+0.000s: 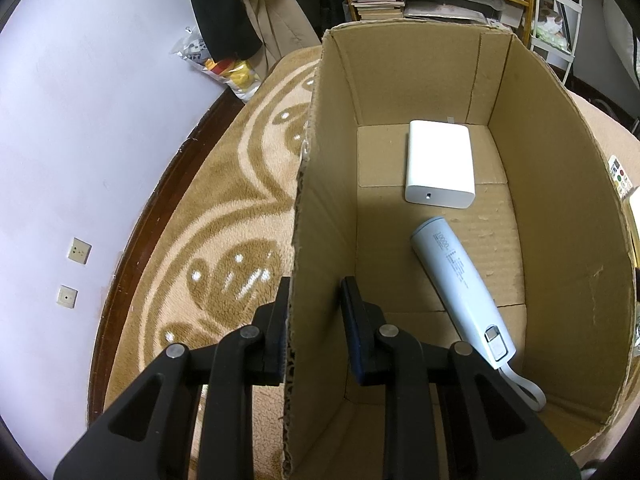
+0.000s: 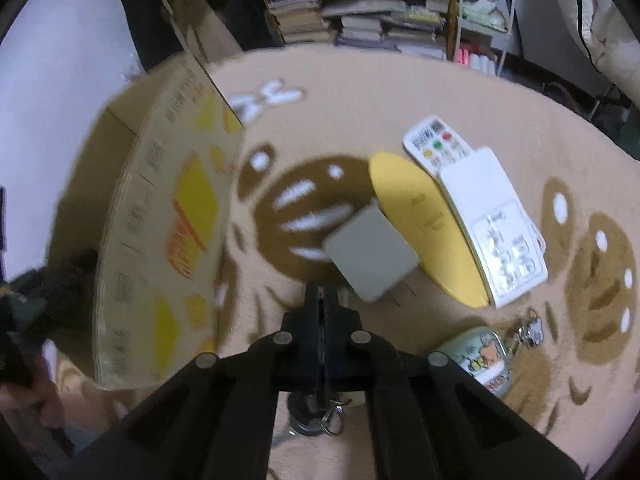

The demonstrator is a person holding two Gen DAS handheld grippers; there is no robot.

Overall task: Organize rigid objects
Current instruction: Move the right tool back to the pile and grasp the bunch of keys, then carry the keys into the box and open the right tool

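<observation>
An open cardboard box (image 1: 560, 208) sits on a patterned carpet. Inside lie a white rectangular power bank (image 1: 440, 164) and a pale blue cylindrical power bank (image 1: 460, 284) with a wrist strap. My left gripper (image 1: 316, 292) straddles the box's left wall, one finger outside and one inside, shut on it. In the right wrist view the box (image 2: 160, 240) looks tilted and blurred at the left. My right gripper (image 2: 322, 292) hangs shut above the carpet, just short of a grey square block (image 2: 372, 256), with nothing seen between its fingers.
Beside the grey block lie a yellow oval piece (image 2: 424, 232), a white power strip (image 2: 492, 228) and a white remote (image 2: 436, 144). A cartoon tin (image 2: 476, 360) and keychain (image 2: 528, 328) lie nearer right. A metal ring (image 2: 316, 420) shows under the gripper. Bookshelves (image 2: 360, 12) stand behind.
</observation>
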